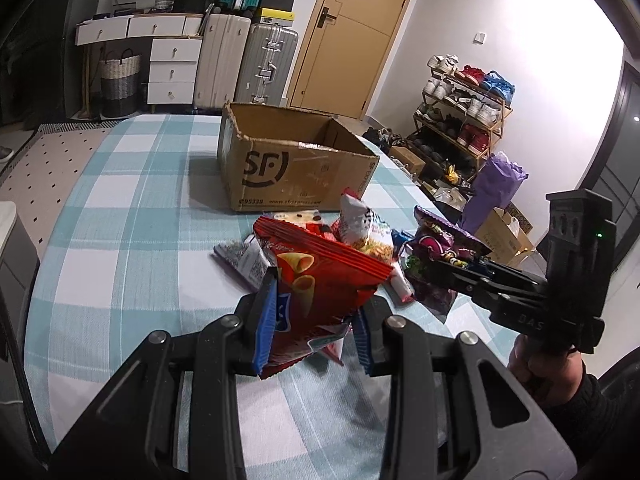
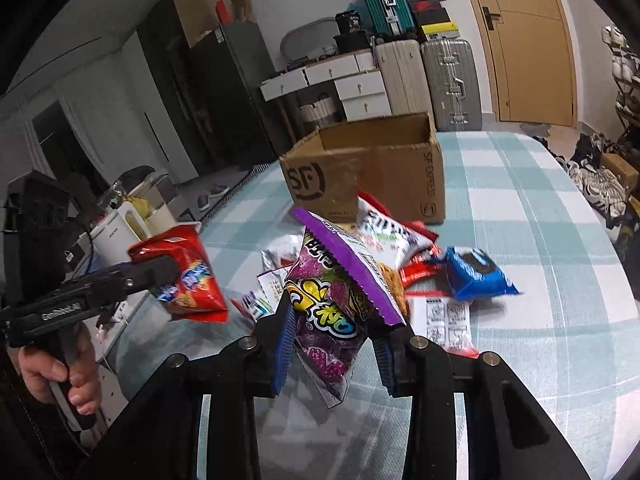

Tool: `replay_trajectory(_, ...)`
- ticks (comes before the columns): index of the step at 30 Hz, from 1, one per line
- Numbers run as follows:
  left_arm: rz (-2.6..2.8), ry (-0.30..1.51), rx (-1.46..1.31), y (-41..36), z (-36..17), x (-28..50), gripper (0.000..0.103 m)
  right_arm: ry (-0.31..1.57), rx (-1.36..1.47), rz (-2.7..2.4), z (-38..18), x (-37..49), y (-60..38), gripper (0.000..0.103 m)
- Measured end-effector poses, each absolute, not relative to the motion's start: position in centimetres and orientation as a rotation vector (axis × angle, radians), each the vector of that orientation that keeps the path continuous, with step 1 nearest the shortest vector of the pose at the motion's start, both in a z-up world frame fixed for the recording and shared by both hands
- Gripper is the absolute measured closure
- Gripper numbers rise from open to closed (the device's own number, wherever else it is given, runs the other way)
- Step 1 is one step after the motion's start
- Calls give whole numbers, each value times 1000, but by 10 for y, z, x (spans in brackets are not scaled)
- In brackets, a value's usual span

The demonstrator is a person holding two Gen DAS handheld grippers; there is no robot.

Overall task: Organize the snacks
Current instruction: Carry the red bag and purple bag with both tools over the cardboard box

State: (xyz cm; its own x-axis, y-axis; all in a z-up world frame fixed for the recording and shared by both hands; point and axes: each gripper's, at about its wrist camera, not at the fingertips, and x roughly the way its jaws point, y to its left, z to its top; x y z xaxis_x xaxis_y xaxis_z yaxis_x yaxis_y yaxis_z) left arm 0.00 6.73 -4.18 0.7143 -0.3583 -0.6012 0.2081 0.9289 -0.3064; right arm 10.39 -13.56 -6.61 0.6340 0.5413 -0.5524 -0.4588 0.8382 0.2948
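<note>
Cardboard box (image 2: 372, 168): 1, open-topped, on surface.
Red snack bag (image 1: 320, 280): 1.
Purple snack bag (image 2: 336, 312): 1.
Blue cookie pack (image 2: 478, 274): 1.
Loose packets in pile (image 2: 384, 232): several, exact count unclear, overlapping.
Grippers: 2, left gripper (image 1: 316, 320), right gripper (image 2: 332, 344).

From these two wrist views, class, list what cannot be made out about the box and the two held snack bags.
- Cardboard box floor: hidden by its own walls in both views, so its contents cannot be told.
- Red bag lower end: covered by the left gripper fingers, left wrist view.
- Purple bag front print: partly hidden by its folded top, right gripper view.
- Blue packet: blurred.
</note>
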Motion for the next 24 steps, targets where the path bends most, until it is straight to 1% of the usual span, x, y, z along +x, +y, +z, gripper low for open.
replay_trajectory(16,-311,679,-163,61,3,76,73,600,125,621,-14,136,-133,68)
replay_trajectory(24,-306,684,-158,59,26,129,73,576,98,620,19,174,-130,68)
